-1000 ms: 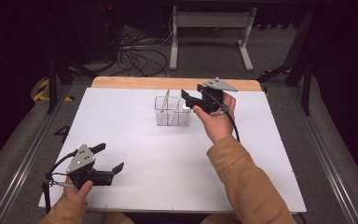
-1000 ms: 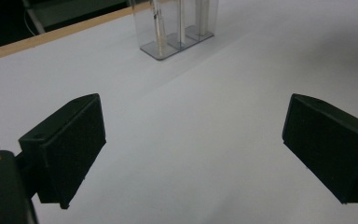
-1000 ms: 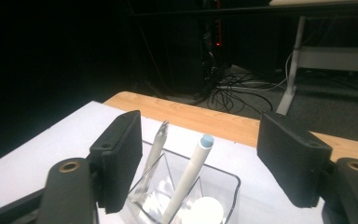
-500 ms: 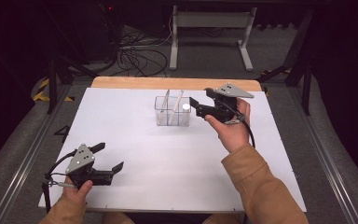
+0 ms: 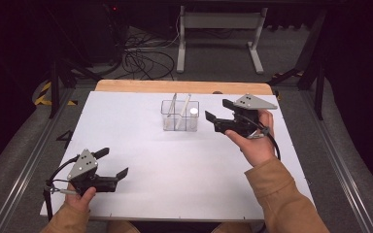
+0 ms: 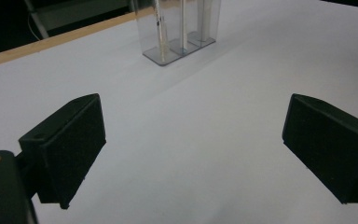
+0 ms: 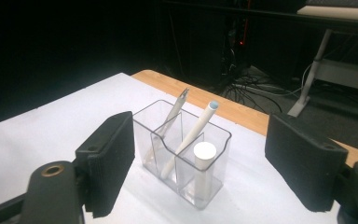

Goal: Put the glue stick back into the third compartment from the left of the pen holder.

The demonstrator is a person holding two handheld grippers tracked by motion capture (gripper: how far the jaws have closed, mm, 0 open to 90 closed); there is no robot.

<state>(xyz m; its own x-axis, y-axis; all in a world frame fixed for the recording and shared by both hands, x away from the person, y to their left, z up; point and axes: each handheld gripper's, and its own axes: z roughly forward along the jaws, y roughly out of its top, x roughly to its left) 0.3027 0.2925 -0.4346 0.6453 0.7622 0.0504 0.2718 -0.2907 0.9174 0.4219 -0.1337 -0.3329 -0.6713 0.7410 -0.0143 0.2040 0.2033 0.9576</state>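
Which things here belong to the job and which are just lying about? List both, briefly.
Job:
- clear organizer, three compartments
- pen, leaning in the far compartment
- white pen, leaning in the middle one
- white cylinder, upright in the near one
- right tool, open, beside the organizer

Lying about:
- cables on the floor
- white frame behind the table
- left tool, open

We see a white surface (image 5: 175, 165) with a wooden strip (image 5: 141, 86) along its far edge. One thing stands directly on it: a clear holder (image 5: 179, 116) with compartments, holding two pens and a white tube. It sits just left of the right claw (image 5: 219, 116) and far ahead of the left claw (image 5: 111, 164), near that far edge.
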